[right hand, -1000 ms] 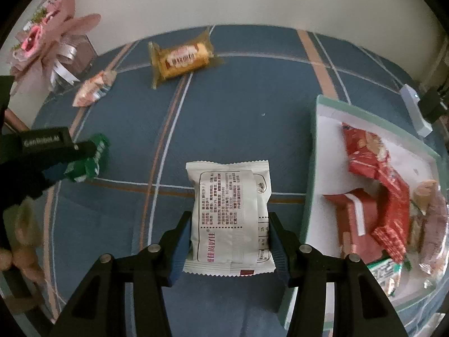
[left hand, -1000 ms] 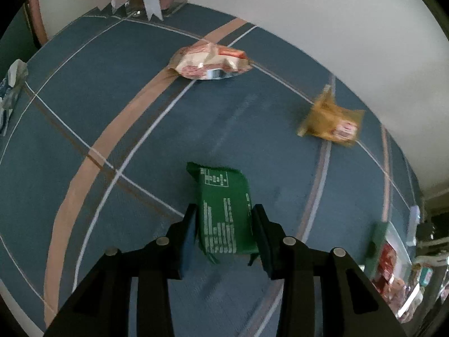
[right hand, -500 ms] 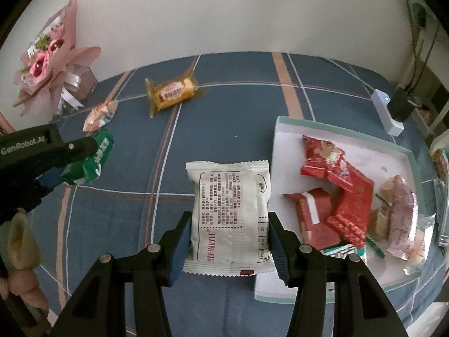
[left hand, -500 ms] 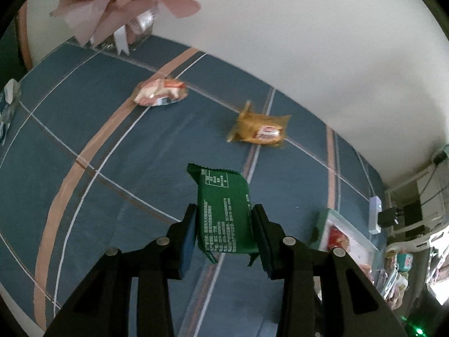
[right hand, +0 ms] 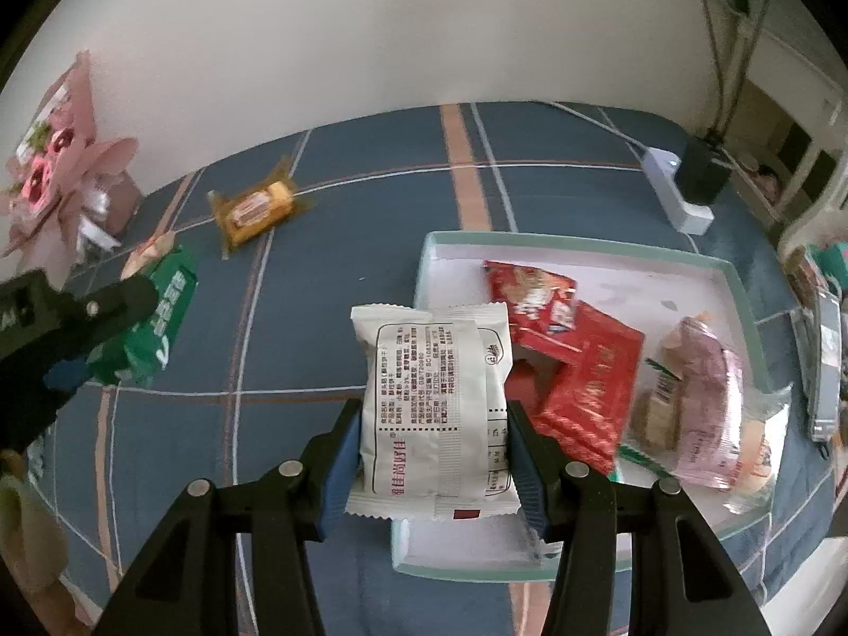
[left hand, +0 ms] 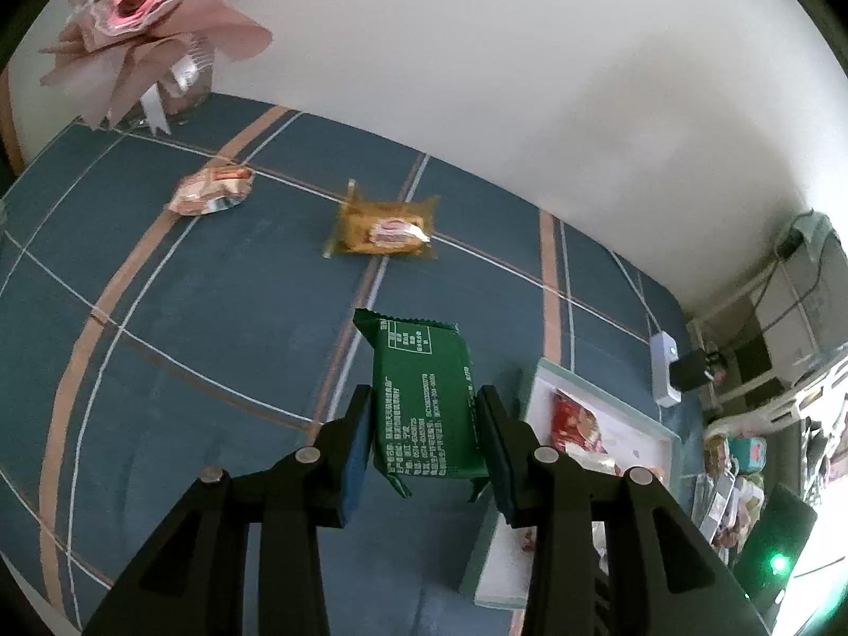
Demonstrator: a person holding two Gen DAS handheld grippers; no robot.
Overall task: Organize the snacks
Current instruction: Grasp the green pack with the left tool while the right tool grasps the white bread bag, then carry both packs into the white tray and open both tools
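My left gripper (left hand: 424, 440) is shut on a green snack packet (left hand: 424, 397) and holds it above the blue cloth, left of the white tray (left hand: 609, 403). That packet also shows in the right wrist view (right hand: 153, 328). My right gripper (right hand: 434, 434) is shut on a white snack packet (right hand: 434, 403) and holds it over the left edge of the tray (right hand: 583, 249), which contains red packets (right hand: 572, 350) and a pink packet (right hand: 710, 397). A yellow snack (left hand: 384, 228) and a pink-and-white snack (left hand: 212, 191) lie on the cloth.
A pink flower bouquet (left hand: 143, 26) stands at the back left by the wall. A white power strip (right hand: 673, 185) with a black plug lies at the back right. Cluttered items (left hand: 742, 471) sit beyond the table's right edge.
Both grippers have risen and swung right with their packets. The right gripper's white packet now hangs over the tray's left edge; the tray has come into the left wrist view.
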